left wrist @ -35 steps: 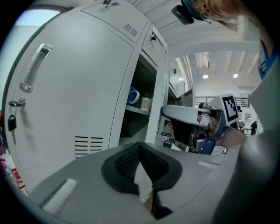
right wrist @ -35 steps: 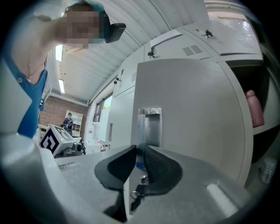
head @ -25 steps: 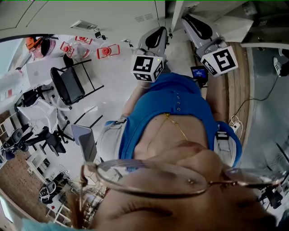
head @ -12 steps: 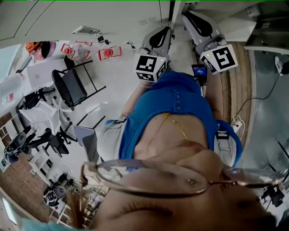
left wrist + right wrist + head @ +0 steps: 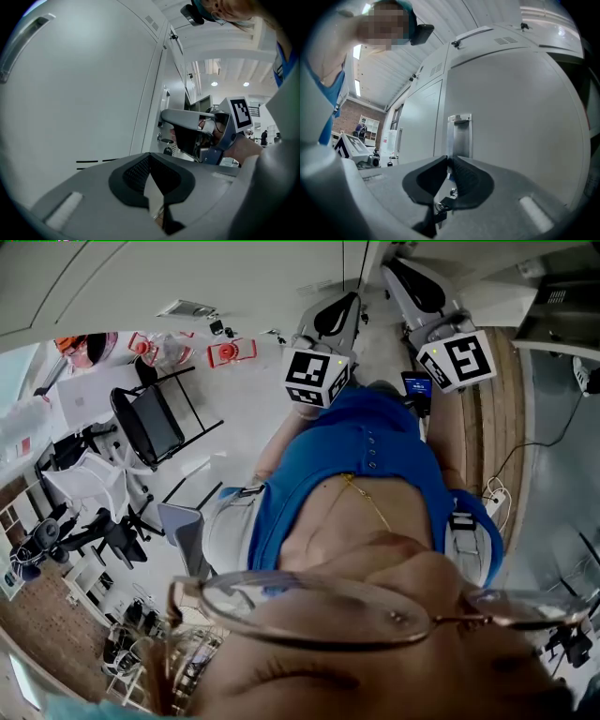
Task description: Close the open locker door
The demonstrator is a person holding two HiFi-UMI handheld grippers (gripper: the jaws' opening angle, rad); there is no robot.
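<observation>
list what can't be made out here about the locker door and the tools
- Head view: the lockers are only a strip at the top edge, so which door is open is unclear.
- Head view: the left tool and right tool point away, and their tips are too small to read.
- Left gripper view: a door handle is cut by the dark lens edge.
- Right gripper view: small metal pieces sit low between the pads, too small to name.

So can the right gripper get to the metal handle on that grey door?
Probably yes. The right gripper points straight at the metal handle on the grey door, and nothing shows between them. Its jaws are together, so it could push, not grab.
</observation>
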